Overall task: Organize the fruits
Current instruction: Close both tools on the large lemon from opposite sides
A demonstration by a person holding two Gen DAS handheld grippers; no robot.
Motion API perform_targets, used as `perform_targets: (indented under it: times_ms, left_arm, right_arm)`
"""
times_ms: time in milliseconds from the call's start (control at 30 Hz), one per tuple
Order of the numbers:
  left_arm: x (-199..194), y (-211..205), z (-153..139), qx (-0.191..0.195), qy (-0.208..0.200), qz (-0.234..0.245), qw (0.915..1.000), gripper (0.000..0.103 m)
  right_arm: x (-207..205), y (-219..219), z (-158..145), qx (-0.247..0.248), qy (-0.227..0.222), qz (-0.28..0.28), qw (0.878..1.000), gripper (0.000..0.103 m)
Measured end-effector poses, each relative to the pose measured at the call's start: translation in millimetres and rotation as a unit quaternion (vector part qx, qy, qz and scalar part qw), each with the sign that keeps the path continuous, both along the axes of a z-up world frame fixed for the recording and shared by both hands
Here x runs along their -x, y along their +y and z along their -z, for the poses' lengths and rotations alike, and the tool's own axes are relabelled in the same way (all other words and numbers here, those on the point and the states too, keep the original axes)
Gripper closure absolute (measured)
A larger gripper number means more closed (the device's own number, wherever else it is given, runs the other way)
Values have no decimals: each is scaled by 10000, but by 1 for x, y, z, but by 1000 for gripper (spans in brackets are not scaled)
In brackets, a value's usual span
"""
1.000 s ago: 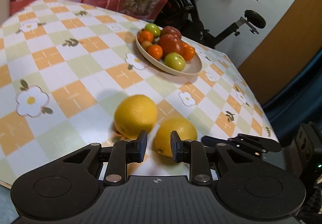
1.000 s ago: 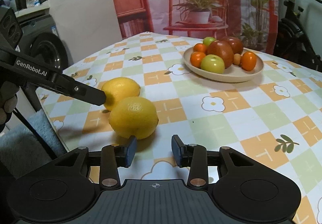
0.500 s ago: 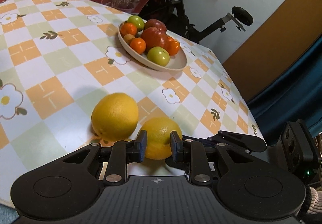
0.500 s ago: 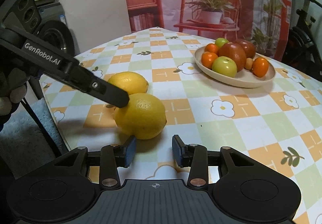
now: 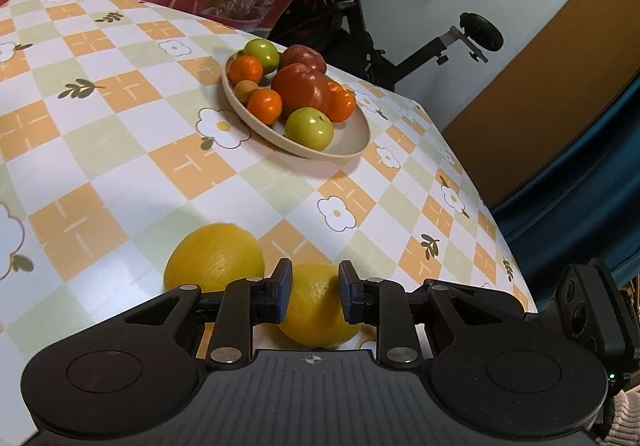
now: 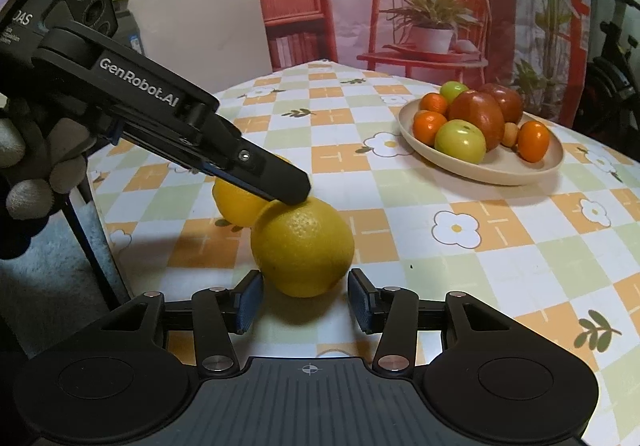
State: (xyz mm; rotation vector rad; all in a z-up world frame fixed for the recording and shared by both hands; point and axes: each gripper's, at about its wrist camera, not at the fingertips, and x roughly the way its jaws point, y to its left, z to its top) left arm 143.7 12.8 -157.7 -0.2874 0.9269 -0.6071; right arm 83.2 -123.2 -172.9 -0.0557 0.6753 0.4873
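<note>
On checked flower-print tablecloth (image 6: 520,246): beige shallow plate (image 6: 500,169) w/ apples & tangerines, loaded. Two round yellow lemons still off it; near lemon (image 6: 303,248), far lemon (image 5: 214,260). Left gripper (image 5: 311,296) narrow, tips at near lemon, grip uncertain. Right gripper (image 6: 306,300) just been opening, nothing clamped.

Two lemons on my checked tablecloth, touching each other. The nearer lemon (image 6: 303,246) sits low centre in my right view: bright yellow, pitted skin, lying on its side. The farther lemon (image 6: 232,201) shows left of centre there, half hidden behind the first. In my left view they lie at lower centre, one left (image 5: 214,260), one right (image 5: 316,302). The fruit plate (image 6: 492,169), beige and shallow, sits upper right in the right view, holding small oranges, green apples and dark red apples, all heaped close together
</note>
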Motion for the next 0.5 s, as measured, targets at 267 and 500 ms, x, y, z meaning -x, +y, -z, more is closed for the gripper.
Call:
perform_targets:
  times_ms: [267, 500]
  left_arm:
    - [-16, -15, 1, -55, 17, -1, 10000, 77]
    - [-32, -36, 4, -18, 44, 122, 9999, 76]
  right_arm:
    - [-1, -12, -1, -281, -42, 269, 9992, 59]
    - [-5, -29, -1, -453, -16, 678, 9967, 59]
